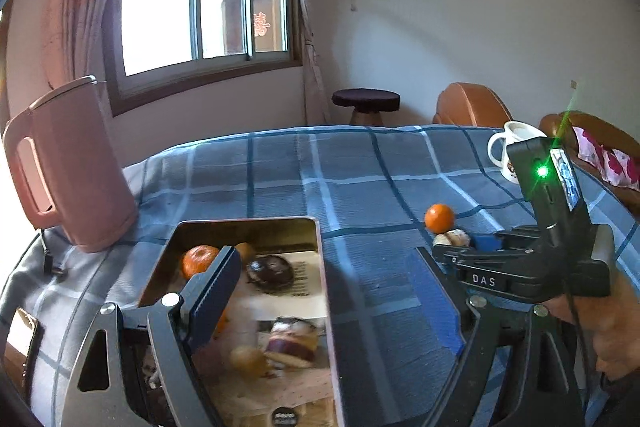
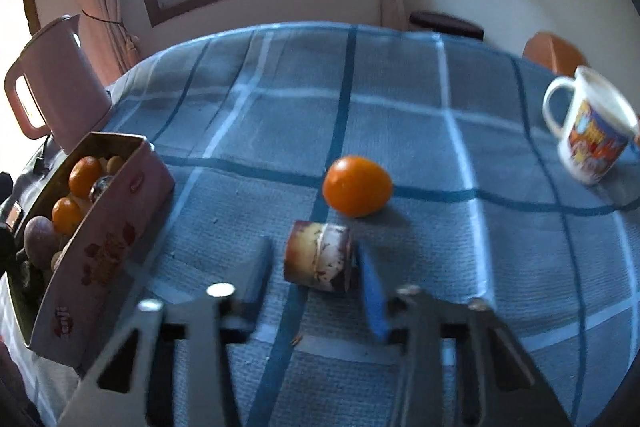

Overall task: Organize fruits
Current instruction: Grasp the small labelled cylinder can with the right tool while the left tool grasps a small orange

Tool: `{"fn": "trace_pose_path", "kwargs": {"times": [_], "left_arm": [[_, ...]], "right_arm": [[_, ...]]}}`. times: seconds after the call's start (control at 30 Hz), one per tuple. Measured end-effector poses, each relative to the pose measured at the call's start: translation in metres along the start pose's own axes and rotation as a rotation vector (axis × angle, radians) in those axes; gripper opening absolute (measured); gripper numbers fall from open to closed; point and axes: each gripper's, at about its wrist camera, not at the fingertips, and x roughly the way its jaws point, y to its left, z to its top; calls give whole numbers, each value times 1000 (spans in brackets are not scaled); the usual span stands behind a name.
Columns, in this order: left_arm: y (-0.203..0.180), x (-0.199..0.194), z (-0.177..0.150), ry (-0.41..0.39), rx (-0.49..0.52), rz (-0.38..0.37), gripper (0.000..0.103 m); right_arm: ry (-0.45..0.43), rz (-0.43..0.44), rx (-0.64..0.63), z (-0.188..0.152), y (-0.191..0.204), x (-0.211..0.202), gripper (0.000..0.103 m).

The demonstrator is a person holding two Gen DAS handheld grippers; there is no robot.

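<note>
A pink tin box holds several oranges and brownish fruits. My left gripper hovers open over the tin's right rim, with nothing held. On the blue plaid cloth lies an orange. Just in front of it is a brown-and-white cylindrical piece on its side. My right gripper is low over the cloth and shut on this piece. The blue pad touches its right end. The left pad's contact is blurred.
A pink kettle stands left of and behind the tin. A printed white mug sits at the table's right edge. A person's hand holds the right gripper. A stool and brown chairs stand beyond the table.
</note>
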Motion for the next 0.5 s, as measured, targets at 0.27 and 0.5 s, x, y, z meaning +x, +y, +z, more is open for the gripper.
{"fn": "trace_pose_path", "kwargs": {"times": [0.27,0.5], "left_arm": [[-41,32,20,63,20,-64,86],[-84,95,29,184,55,-101,86]], "right_arm": [[-83,-161,8,-1,-33,-20,36],[-113,-271,103,1,-89,-35,36]]}}
